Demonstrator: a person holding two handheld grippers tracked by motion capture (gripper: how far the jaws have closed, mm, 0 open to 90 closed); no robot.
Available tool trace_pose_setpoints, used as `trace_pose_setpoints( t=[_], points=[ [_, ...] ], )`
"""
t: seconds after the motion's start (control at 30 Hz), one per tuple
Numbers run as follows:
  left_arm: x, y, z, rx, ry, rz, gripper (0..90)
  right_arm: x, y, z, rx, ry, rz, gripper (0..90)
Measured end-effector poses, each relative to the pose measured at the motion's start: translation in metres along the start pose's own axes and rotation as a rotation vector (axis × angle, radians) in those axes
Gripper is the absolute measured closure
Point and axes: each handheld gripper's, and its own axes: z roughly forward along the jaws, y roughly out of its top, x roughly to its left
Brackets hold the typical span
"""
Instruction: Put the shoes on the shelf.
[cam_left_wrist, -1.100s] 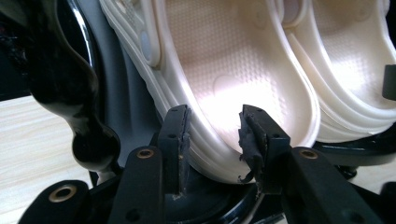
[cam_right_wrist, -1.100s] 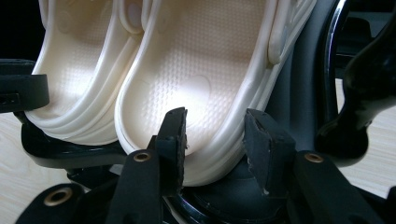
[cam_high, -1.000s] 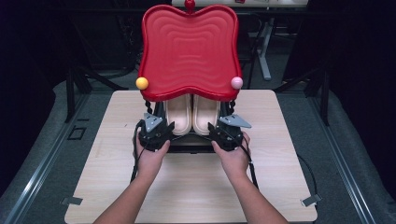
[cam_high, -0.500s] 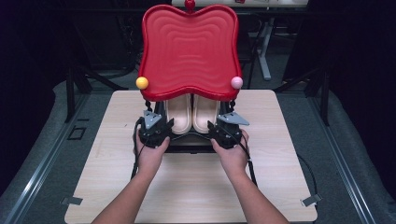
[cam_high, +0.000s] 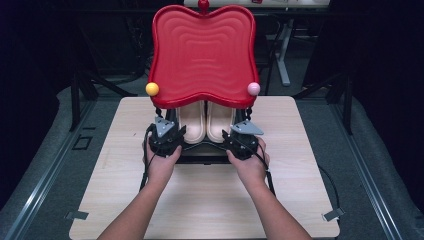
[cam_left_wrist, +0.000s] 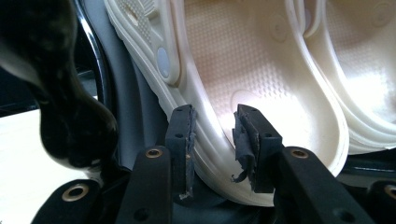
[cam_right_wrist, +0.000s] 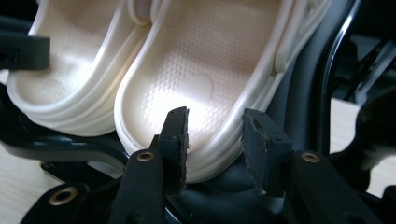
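Two cream clogs stand side by side under a raised red wavy lid (cam_high: 202, 55), in a black case (cam_high: 202, 156). My left gripper (cam_high: 180, 136) straddles the heel rim of the left clog (cam_high: 191, 122). In the left gripper view its jaws (cam_left_wrist: 214, 126) have just been closing and both pads press that rim (cam_left_wrist: 210, 140). My right gripper (cam_high: 233, 138) is at the heel of the right clog (cam_high: 220, 122). In the right gripper view its jaws (cam_right_wrist: 215, 126) stand either side of the rim (cam_right_wrist: 229, 135), with the inner pad clear of it.
A yellow ball (cam_high: 152, 88) and a pink ball (cam_high: 253, 88) sit on the lid's front corners. The case stands at the far middle of a light wooden table (cam_high: 210, 200). Dark floor and metal stands surround the table.
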Motion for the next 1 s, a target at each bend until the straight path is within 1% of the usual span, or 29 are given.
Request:
trace_pose_setpoints(
  t=[0.07,0.13,0.2,0.3,0.37,0.57,0.7,0.77,0.83,0.93,0.97,1.0],
  points=[
    [0.0004,-0.0001,-0.0005,0.003,-0.004,0.003,67.4,-0.001,0.0002,-0.0006,0.006,0.002,-0.003,61.1],
    [0.0,-0.0002,-0.0002,-0.002,-0.001,-0.001,67.3,-0.0023,-0.0003,-0.0006,0.001,0.012,0.016,61.9],
    [-0.0001,0.0002,0.0,-0.001,-0.001,-0.002,67.3,-0.0029,-0.0004,-0.0007,-0.001,0.016,0.024,63.0],
    [0.0012,0.0004,-0.0004,0.004,-0.014,0.001,67.3,-0.0032,-0.0003,-0.001,0.002,0.013,0.022,63.0],
    [0.0014,0.0002,-0.0008,0.003,-0.014,0.003,67.3,-0.0033,-0.0006,-0.0016,0.003,0.014,0.024,63.0],
    [0.0011,-0.0007,-0.0013,-0.003,-0.02,-0.023,66.1,-0.0039,-0.0006,-0.0027,0.007,0.012,0.04,62.9],
    [0.0006,-0.0009,-0.0015,-0.003,-0.02,-0.016,64.3,-0.0034,-0.0012,-0.0028,0.002,0.009,0.049,62.6],
    [0.0001,-0.001,-0.0016,-0.002,-0.023,-0.02,63.1,-0.0029,-0.0012,-0.0029,0.001,0.006,0.056,62.5],
    [0.0003,-0.0009,-0.0023,0.001,-0.025,-0.019,62.0,-0.0034,-0.0013,-0.0029,-0.001,0.012,0.064,62.4],
    [0.0005,-0.0019,-0.0029,-0.009,-0.042,-0.037,58.8,-0.0041,-0.0004,-0.0052,0.007,0.028,0.084,61.9],
    [0.0013,-0.0021,-0.0036,-0.005,-0.044,-0.042,58.7,-0.0036,-0.0004,-0.0059,0.004,0.033,0.086,61.7],
    [0.0016,-0.0027,-0.0036,-0.013,-0.049,-0.053,58.7,-0.0029,-0.0004,-0.0067,0.001,0.033,0.082,61.5]
  ],
)
